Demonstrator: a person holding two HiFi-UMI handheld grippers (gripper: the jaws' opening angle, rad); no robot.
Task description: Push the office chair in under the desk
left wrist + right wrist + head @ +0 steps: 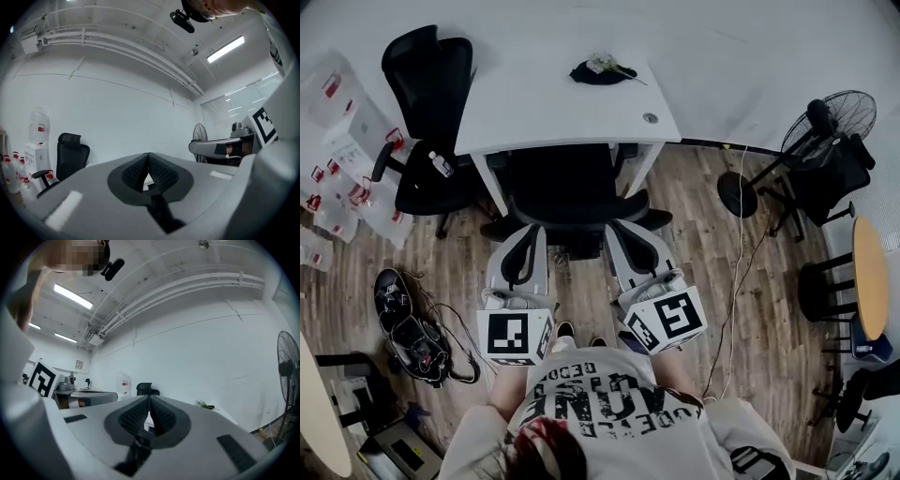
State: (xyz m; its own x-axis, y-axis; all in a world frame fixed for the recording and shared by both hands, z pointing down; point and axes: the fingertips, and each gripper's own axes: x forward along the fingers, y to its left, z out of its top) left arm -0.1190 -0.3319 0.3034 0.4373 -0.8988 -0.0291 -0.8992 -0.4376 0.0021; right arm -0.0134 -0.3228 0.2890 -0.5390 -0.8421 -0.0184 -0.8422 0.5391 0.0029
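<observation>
Cool, even light fills the room, coming from ceiling strip lights point(226, 48) that glare white in both gripper views. Shadows are soft, and the deepest lies under the near edge of the desk point(534, 108). All three pictures bow like fisheye shots. The gripper views darken to black at their corners. Colours look washed out, nearly grey.

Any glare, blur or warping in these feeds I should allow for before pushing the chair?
Head view: even light, sharp, room edges bowed. Left gripper view: strip light glares, corners black. Right gripper view: same fisheye vignette, ceiling lamp bright.
</observation>
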